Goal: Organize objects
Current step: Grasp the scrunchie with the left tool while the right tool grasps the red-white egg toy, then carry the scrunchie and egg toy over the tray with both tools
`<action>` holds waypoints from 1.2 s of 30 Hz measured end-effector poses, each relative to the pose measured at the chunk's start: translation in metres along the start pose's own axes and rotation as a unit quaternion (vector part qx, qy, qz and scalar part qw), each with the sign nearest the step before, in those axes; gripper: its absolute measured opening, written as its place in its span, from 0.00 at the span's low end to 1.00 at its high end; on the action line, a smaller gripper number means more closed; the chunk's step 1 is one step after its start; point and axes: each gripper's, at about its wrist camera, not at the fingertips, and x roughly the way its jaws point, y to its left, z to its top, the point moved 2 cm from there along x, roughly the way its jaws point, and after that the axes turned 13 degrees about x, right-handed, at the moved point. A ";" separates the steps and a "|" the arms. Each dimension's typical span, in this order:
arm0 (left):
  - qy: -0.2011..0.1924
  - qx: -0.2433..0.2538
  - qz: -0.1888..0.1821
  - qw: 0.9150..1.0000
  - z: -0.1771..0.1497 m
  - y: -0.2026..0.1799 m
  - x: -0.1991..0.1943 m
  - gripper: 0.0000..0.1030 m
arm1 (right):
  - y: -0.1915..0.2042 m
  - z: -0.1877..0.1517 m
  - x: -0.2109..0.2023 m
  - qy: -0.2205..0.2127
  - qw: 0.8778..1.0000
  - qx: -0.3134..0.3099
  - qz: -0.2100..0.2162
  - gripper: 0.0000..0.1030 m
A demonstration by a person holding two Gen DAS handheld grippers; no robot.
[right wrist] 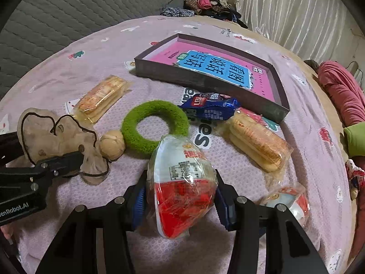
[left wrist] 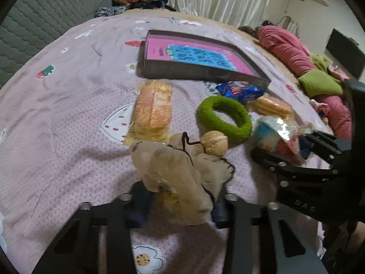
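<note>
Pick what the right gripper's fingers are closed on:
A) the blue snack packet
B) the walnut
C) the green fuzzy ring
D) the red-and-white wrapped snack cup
D: in the right wrist view the right gripper has its fingers pressed on both sides of the red-and-white wrapped snack cup, while the green fuzzy ring lies free on the bed cover beyond it.

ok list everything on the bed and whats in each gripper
box tray: 1, dark walls, pink and blue book inside, far side of the bed
wafer packs: 2, orange, one left, one right of the ring
ring: 1, green, fuzzy, centre
snack bag: 1, blue, before the tray
walnut: 1, tan, beside the ring
egg-shaped pack: 1, red and white, lying at right
left gripper: shut on beige mesh bag
right gripper: shut on wrapped egg, red and white
</note>
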 end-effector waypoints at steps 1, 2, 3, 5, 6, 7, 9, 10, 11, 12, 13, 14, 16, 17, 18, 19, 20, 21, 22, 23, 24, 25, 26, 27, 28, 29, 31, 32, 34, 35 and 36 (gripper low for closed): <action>-0.002 -0.001 -0.005 1.000 0.000 -0.001 -0.001 0.24 | 0.000 0.000 0.000 0.000 1.000 0.002 0.002 0.50; -0.004 -0.001 -0.010 1.000 0.000 -0.002 -0.001 0.22 | 0.000 0.000 0.000 0.000 1.000 0.003 0.005 0.50; -0.005 -0.001 -0.012 1.000 0.000 -0.002 -0.001 0.20 | -0.001 0.000 0.000 -0.001 1.000 0.006 0.008 0.50; -0.008 0.001 -0.012 1.000 0.000 -0.003 -0.003 0.17 | -0.002 0.000 -0.001 0.000 1.000 0.013 0.018 0.50; -0.009 0.005 -0.009 1.000 0.001 -0.004 -0.004 0.16 | -0.003 0.000 -0.001 0.002 1.000 0.017 0.024 0.49; -0.009 0.009 -0.003 1.000 0.001 -0.005 -0.004 0.16 | -0.004 0.000 -0.001 0.003 0.999 0.019 0.027 0.49; -0.009 0.012 0.000 1.000 0.001 -0.008 -0.005 0.15 | -0.003 -0.001 -0.005 0.000 0.999 0.021 0.032 0.49; -0.009 0.011 0.001 1.000 0.001 -0.008 -0.006 0.15 | -0.003 -0.001 -0.007 0.000 0.999 0.020 0.032 0.49; -0.012 0.011 -0.001 1.000 0.002 -0.010 -0.008 0.15 | -0.002 -0.001 -0.009 -0.003 0.999 0.020 0.032 0.49; -0.015 0.009 -0.001 1.000 0.001 -0.010 -0.009 0.15 | -0.002 0.000 -0.011 -0.005 0.999 0.020 0.033 0.49; -0.015 0.009 0.002 1.000 0.002 -0.010 -0.011 0.15 | -0.002 0.000 -0.013 -0.007 0.999 0.021 0.035 0.49; -0.017 0.011 0.005 1.000 0.003 -0.011 -0.013 0.15 | -0.002 0.000 -0.016 -0.008 0.999 0.024 0.036 0.49; -0.020 0.014 0.012 1.000 0.004 -0.013 -0.018 0.15 | -0.003 0.001 -0.023 -0.014 0.999 0.026 0.041 0.49; -0.022 0.016 0.016 1.000 0.005 -0.014 -0.021 0.15 | -0.004 0.001 -0.025 -0.017 0.999 0.028 0.041 0.49; -0.023 0.020 0.024 0.999 0.005 -0.016 -0.024 0.15 | -0.004 0.000 -0.028 -0.018 0.999 0.029 0.041 0.49; -0.025 0.027 0.035 0.999 0.006 -0.019 -0.028 0.15 | -0.005 0.000 -0.032 -0.022 0.998 0.030 0.041 0.49; -0.029 0.028 0.038 0.998 0.007 -0.020 -0.032 0.15 | -0.005 0.000 -0.035 -0.024 0.998 0.033 0.041 0.49; -0.030 0.028 0.041 0.998 0.008 -0.020 -0.034 0.15 | -0.007 0.000 -0.038 -0.024 0.998 0.035 0.042 0.49; -0.032 0.026 0.041 0.998 0.010 -0.021 -0.038 0.15 | -0.009 0.000 -0.041 -0.027 0.998 0.040 0.042 0.49; -0.034 0.025 0.043 0.998 0.011 -0.021 -0.042 0.15 | -0.011 0.000 -0.044 -0.028 0.998 0.044 0.043 0.49; -0.035 0.026 0.047 0.998 0.013 -0.022 -0.045 0.15 | -0.012 0.000 -0.048 -0.029 0.997 0.048 0.044 0.49; -0.038 0.024 0.049 0.998 0.015 -0.021 -0.048 0.15 | -0.014 0.000 -0.053 -0.033 0.997 0.054 0.045 0.49; -0.040 0.022 0.051 0.998 0.018 -0.021 -0.053 0.15 | -0.015 0.001 -0.056 -0.034 0.997 0.057 0.047 0.49; -0.041 0.023 0.051 0.998 0.020 -0.021 -0.056 0.15 | -0.017 0.002 -0.060 -0.037 0.996 0.060 0.048 0.49; -0.045 0.022 0.053 0.997 0.023 -0.021 -0.061 0.15 | -0.018 0.004 -0.066 -0.042 0.996 0.063 0.048 0.49; -0.047 0.023 0.056 0.997 0.025 -0.021 -0.063 0.15 | -0.019 0.005 -0.070 -0.044 0.996 0.065 0.048 0.49; -0.052 0.025 0.061 0.996 0.032 -0.022 -0.070 0.15 | -0.020 0.008 -0.080 -0.054 0.995 0.068 0.047 0.49; -0.055 0.025 0.063 0.996 0.035 -0.022 -0.074 0.15 | -0.021 0.010 -0.084 -0.056 0.995 0.069 0.047 0.49; -0.060 0.025 0.062 0.996 0.043 -0.024 -0.080 0.15 | -0.023 0.014 -0.093 -0.064 0.994 0.070 0.046 0.49; -0.061 0.025 0.063 0.996 0.048 -0.025 -0.082 0.15 | -0.024 0.016 -0.096 -0.066 0.994 0.071 0.045 0.49; -0.061 0.025 0.062 0.996 0.052 -0.025 -0.084 0.15 | -0.025 0.018 -0.099 -0.068 0.994 0.071 0.045 0.49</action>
